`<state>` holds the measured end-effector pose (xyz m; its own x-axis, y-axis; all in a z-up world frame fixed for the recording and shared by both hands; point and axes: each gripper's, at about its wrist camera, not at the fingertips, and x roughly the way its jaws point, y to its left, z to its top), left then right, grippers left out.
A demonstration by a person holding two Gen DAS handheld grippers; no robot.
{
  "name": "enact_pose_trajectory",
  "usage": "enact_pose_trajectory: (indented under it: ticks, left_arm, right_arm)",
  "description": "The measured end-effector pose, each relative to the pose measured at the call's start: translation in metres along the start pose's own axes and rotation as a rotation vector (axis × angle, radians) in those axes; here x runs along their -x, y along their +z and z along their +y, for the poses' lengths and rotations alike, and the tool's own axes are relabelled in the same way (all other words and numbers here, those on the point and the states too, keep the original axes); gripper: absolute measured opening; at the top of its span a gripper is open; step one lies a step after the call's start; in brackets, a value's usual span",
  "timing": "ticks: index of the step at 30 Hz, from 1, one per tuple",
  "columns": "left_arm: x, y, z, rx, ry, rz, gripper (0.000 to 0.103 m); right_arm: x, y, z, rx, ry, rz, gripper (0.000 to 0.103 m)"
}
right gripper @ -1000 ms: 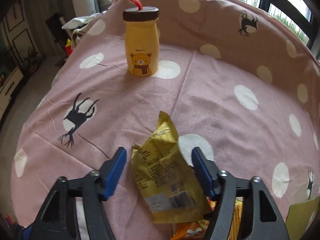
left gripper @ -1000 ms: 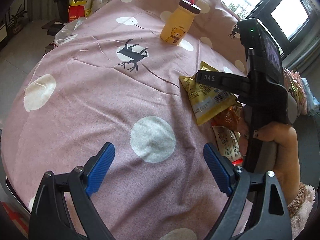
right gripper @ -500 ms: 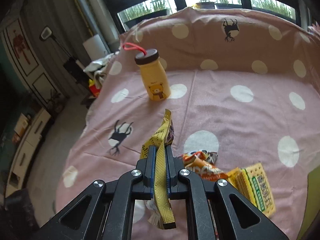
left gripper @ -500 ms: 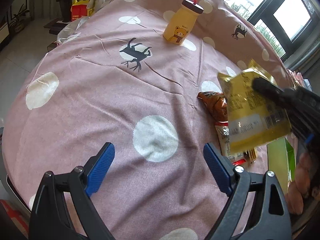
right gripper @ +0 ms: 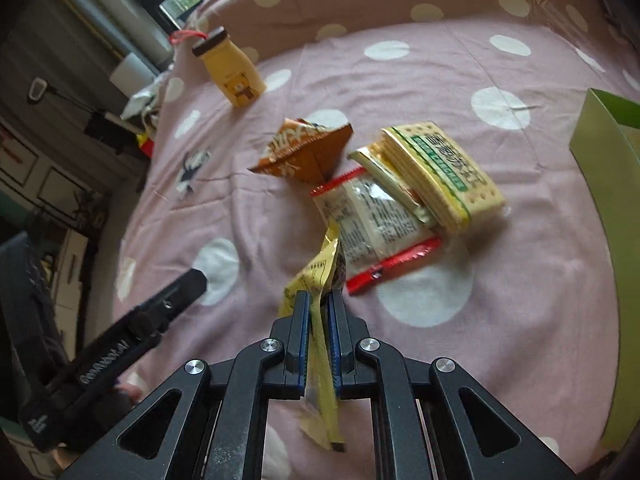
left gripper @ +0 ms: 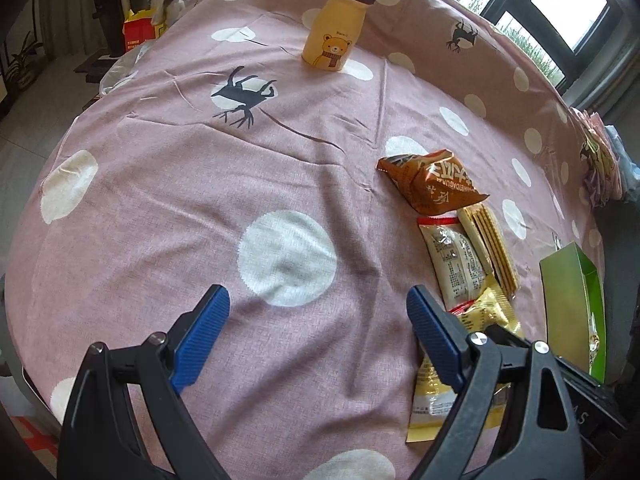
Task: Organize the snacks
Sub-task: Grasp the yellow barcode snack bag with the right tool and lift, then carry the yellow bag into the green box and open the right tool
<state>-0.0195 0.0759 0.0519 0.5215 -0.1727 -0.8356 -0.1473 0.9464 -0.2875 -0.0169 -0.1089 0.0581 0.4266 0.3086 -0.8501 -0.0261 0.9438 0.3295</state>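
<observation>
My right claw [right gripper: 318,312] pinches one flat yellow foil snack packet [right gripper: 320,276], lifted just left of the open green cardboard box [right gripper: 592,152]; my left claw [left gripper: 316,320] gapes wide, empty. Judging by this, sorting has barely begun: the brown crinkled chip bag [right gripper: 304,150], red-edged clear packet [right gripper: 372,224] and yellow cracker pack [right gripper: 444,172] lie left of that box.

Home — patterned bedsheet [left gripper: 168,184], cabinets [right gripper: 36,168].

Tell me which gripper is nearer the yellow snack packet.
Right. The right gripper is shut on the yellow snack packet; the left gripper is open beside it, apart, over the pink cloth.
</observation>
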Motion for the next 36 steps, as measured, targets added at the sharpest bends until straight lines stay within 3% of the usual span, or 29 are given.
enact_pose_trajectory:
  ticks: [2,4,6,8,12,14,17,22,25,26,36]
  left_arm:
    - [-0.002,-0.001,-0.002,-0.007,-0.003,0.010,0.090]
    - [-0.003,-0.003,-0.007,-0.022,-0.033,0.027,0.090]
    - [-0.005,-0.006,-0.013,-0.037,-0.081,0.055,0.090]
    - [-0.008,-0.010,-0.022,-0.057,-0.135,0.093,0.090]
    - [-0.016,-0.023,-0.049,-0.134,-0.221,0.160,0.088]
    - [-0.019,-0.032,-0.064,-0.185,-0.247,0.174,0.074]
    - [-0.032,-0.041,-0.079,-0.213,-0.287,0.231,0.053]
    - [-0.037,-0.045,-0.089,-0.235,-0.280,0.213,0.034]
    - [-0.038,-0.044,-0.089,-0.245,-0.278,0.211,0.033]
    - [-0.037,-0.045,-0.092,-0.262,-0.271,0.204,0.033]
    - [-0.031,-0.046,-0.102,-0.273,-0.268,0.129,0.029]
  right_arm:
    - [0.003,0.000,-0.003,0.011,-0.058,0.003,0.011]
    - [0.013,0.002,-0.013,-0.022,-0.049,-0.036,0.018]
    - [0.023,0.005,-0.021,-0.028,-0.059,-0.073,0.046]
    - [0.032,0.007,-0.032,-0.050,-0.055,-0.116,0.057]
    - [0.039,0.009,-0.049,-0.120,0.023,-0.138,0.058]
    - [0.032,0.009,-0.052,-0.129,0.098,-0.101,0.058]
    - [0.013,0.008,-0.053,-0.154,0.141,-0.032,0.058]
    - [-0.010,0.004,-0.050,-0.163,0.128,0.040,0.058]
    - [-0.015,0.002,-0.047,-0.137,0.050,0.030,0.055]
    - [-0.016,0.002,-0.046,-0.134,0.063,0.030,0.051]
    - [-0.011,0.001,-0.040,-0.079,0.154,0.030,0.051]
